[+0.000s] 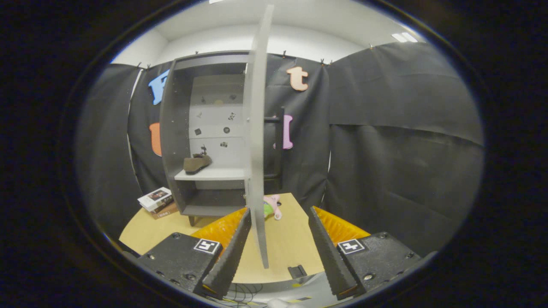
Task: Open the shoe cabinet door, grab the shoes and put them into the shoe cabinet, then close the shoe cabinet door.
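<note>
- I'm looking fwd along the gripper [278,252]; its two fingers are spread wide apart w/ nothing pinched between them.
- The shoe cabinet [180,141] stands upright at the far end of a tan tabletop [291,248], against the black booth wall. Dark grey frame, pale back panel.
- The cabinet door [258,128] is swung open and I see it edge-on: a tall thin pale slab, long axis vertical, running from well above the cabinet top down to the gap between my fingers. Its bottom corner sits just inside the left finger [229,256], apart from the right finger. Can't tell if the left finger touches it.
- A dark bar handle [280,143] shows on the door's right side, about mid-height.
- One brown shoe [197,163] lies on the pale middle shelf [212,174] inside the cabinet, left of the door. Its long axis runs roughly left-right along the shelf, tilted a little; the taller end is to the right, but which end is the toe I can't tell.
- Progress, my read: door opened, shoe already stowed. What's left is closing the door, so approx. two thirds done.
- Off-task items: a small stack of boxes [157,201] left of the cabinet base, and a pink-green soft toy [272,207] on the table just behind the door edge.
</note>
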{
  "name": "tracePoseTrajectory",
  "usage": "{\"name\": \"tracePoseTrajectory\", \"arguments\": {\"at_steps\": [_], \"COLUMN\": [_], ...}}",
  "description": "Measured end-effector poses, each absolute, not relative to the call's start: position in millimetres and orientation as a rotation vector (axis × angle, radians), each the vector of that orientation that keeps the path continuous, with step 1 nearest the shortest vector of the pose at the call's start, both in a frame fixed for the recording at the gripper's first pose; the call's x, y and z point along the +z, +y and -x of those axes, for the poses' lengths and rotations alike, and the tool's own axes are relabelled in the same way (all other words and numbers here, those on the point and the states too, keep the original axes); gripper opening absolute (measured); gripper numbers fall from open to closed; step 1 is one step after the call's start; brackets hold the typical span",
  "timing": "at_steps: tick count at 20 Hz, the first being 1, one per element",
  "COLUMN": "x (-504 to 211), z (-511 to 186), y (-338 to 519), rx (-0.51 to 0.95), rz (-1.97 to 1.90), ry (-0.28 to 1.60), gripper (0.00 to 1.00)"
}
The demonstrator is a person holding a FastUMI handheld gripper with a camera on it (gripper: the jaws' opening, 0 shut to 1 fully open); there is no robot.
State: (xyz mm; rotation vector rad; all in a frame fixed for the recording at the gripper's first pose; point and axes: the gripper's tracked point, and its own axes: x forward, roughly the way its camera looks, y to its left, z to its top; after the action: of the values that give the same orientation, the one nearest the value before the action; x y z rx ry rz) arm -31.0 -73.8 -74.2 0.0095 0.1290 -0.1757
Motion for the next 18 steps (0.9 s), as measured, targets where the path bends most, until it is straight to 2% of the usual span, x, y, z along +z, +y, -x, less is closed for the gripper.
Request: {"name": "tracePoseTrajectory", "arguments": {"at_steps": [3, 6, 18], "x": [-104, -136, -290], "z": [27, 11, -76], "y": [-24, 17, 123], "rx": [-0.095, -0.036, 0.134], "rz": [0.002, 0.003, -0.045], "ry": [0.174, 0.218, 0.439], "gripper": [0.89, 0.99, 0.98]}}
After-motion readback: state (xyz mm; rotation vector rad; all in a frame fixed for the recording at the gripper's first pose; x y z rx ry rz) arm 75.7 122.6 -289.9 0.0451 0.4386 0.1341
